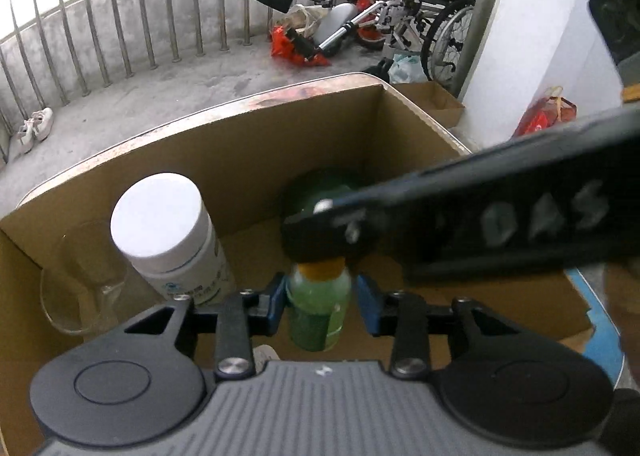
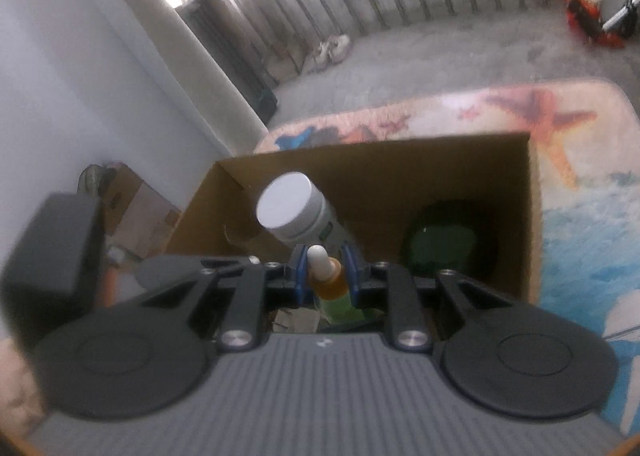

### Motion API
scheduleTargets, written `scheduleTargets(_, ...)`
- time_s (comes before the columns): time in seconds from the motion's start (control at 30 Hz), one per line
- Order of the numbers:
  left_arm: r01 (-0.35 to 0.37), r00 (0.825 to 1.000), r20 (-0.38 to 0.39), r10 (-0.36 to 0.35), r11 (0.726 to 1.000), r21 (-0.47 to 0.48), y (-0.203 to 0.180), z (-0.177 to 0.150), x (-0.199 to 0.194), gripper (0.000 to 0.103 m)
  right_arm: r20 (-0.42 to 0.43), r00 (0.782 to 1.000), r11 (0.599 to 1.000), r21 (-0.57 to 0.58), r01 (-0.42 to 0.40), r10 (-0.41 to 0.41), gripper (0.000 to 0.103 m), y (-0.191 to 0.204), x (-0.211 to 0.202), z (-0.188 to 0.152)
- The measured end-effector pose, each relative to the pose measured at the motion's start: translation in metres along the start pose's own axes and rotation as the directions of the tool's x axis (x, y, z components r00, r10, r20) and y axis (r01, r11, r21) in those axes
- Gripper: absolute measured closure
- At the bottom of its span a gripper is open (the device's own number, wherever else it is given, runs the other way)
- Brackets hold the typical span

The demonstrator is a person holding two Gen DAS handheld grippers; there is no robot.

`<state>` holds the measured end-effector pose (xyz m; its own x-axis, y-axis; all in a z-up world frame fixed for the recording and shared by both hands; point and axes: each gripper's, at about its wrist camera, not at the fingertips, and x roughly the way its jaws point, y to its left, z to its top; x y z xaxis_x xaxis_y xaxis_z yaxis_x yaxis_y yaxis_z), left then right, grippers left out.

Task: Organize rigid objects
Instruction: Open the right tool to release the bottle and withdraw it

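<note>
both tools point steeply down into an open brown cardboard box [image 1: 248,152] that stands on a tabletop [image 2: 576,184] printed with starfish and blue sea.

left tool [image 1: 320,298]: blue fingers [image 1: 276,304] stand apart on either side of a small green plastic bottle with an orange cap [image 1: 320,308]. a narrow gap shows between each pad and the bottle wall, so the pads do not press on it. no earlier picture is given for comparison. the bottle is upright and sits low in the box, near its front wall.

right tool [image 2: 326,272]: jaws are drawn close together, clamped on a small amber dropper bottle with a white tip [image 2: 326,270]. the dropper bottle tilts with its white tip toward the far side of the box. in the left wrist view the right tool crosses the frame as a blurred black bar from the right, its end just above the orange cap.

box contents: a white cylindrical plastic bottle with a flat white lid [image 1: 168,232] leans at the left, a clear glass cup [image 1: 80,280] stands beside it against the left wall, and a dark green round container [image 2: 444,244] lies at the far right.
</note>
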<state>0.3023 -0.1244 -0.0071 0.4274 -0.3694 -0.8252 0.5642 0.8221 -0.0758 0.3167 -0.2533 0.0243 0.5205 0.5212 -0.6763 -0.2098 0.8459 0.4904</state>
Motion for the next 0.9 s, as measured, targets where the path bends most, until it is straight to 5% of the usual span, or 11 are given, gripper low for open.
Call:
scheduleTargets(0.3,0.019,1.000,0.005,-0.019,1.000,-0.006,0.002,-0.003,-0.004,0.056,-0.027,0.999,0.998,-0.049,0.028,-0.029,0.088,0.011,0.014,-0.006)
scheduleTargets(0.6,0.027,0.996,0.089,-0.027,1.000,-0.009,-0.002,-0.010,-0.038,0.028,0.020,0.999,0.998,-0.055,0.037,-0.036,0.086,0.022,-0.017,-0.012)
scheduleTargets(0.9,0.029,0.967,0.253,-0.030,1.000,0.006,-0.016,-0.039,-0.133,0.013,0.172,0.984,0.997,-0.051,0.050,-0.040,0.057,0.039,-0.117,-0.043)
